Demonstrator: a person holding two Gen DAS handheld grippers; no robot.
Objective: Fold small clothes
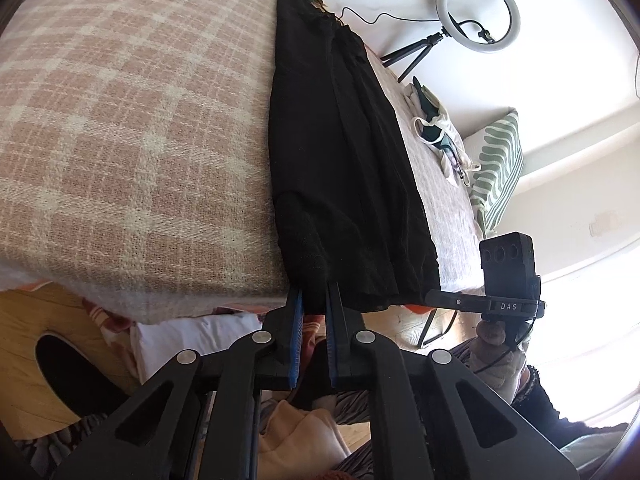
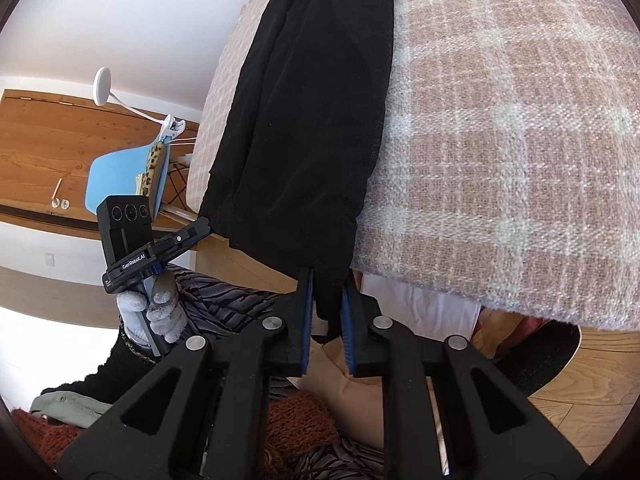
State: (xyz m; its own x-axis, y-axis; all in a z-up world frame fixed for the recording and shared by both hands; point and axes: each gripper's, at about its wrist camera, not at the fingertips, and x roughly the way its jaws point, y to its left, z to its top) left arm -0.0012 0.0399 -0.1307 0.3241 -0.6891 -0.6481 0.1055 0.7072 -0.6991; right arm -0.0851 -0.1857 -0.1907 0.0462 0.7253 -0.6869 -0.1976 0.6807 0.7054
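Black cloth fills the narrow gap between both pairs of jaws; the left gripper stands nearly closed, its blue pads pinching a corner of the garment at the near hem; the right gripper is likewise almost closed on the other near corner of the same garment, a tongue of fabric hanging down between its pads. In the left wrist view the garment runs from the jaws toward 12 o'clock, a long dark strip lying on the checked blanket, with its near edge at the blanket's border; the right gripper shows at 3 o'clock, its tip at the garment's far corner, held by a gloved hand. In the right wrist view the garment rises from the jaws toward 12 o'clock and leans slightly to 11, the blanket spreading to 2 o'clock; the left gripper sits at 9 o'clock with its tip against the garment's edge, in a gloved hand. A ring light stands at 1 o'clock in the left view; a striped pillow lies at 2 o'clock, beside a small pale heap of clothes.
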